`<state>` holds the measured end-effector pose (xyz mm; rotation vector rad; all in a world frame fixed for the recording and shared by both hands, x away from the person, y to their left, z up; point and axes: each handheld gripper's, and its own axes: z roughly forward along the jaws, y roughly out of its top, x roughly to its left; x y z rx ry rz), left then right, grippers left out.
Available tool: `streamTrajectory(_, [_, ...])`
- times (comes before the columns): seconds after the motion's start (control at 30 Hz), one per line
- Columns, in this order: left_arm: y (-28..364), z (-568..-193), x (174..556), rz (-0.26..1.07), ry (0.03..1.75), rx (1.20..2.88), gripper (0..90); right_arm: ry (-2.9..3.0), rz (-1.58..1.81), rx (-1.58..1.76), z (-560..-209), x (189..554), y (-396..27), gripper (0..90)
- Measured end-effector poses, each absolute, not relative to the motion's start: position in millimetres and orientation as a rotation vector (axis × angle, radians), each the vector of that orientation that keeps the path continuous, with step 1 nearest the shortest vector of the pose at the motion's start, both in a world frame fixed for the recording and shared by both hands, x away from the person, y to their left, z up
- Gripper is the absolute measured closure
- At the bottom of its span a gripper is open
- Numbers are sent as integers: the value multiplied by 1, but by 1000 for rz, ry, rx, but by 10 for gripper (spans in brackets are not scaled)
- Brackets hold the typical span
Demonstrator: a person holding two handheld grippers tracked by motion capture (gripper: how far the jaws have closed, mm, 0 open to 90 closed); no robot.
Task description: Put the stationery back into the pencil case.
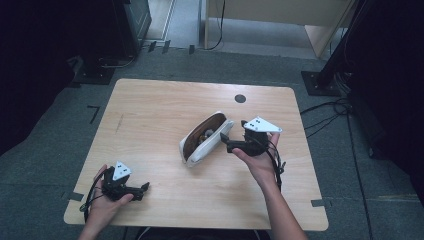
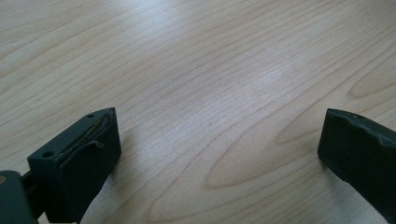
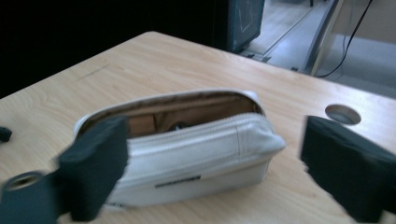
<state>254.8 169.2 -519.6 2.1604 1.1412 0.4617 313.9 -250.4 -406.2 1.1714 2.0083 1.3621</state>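
A white zip pouch point(image 1: 205, 139) lies unzipped in the middle of the wooden table point(image 1: 150, 110), its brown lining and some small items showing inside. My right gripper point(image 1: 224, 142) sits just right of the pouch, held in a hand, jaws open and pointing at its side. In the right gripper view the pouch point(image 3: 187, 149) stands close in front of the open right gripper point(image 3: 212, 177), nothing between the jaws. My left gripper point(image 1: 145, 188) rests near the table's front left edge, open. The left gripper point(image 2: 219, 154) faces bare wood point(image 2: 210, 70).
A round cable hole point(image 1: 240, 98) sits near the table's far edge, right of centre. Dark equipment stands and cables point(image 1: 330, 107) lie on the floor beyond and to the right of the table.
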Motion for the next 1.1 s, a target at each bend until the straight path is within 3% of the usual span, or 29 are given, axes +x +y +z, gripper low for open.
streamTrajectory(1.1, [169,-520,255,461,1142,2159,0,1998,1213,1394,-470,264,-327,0])
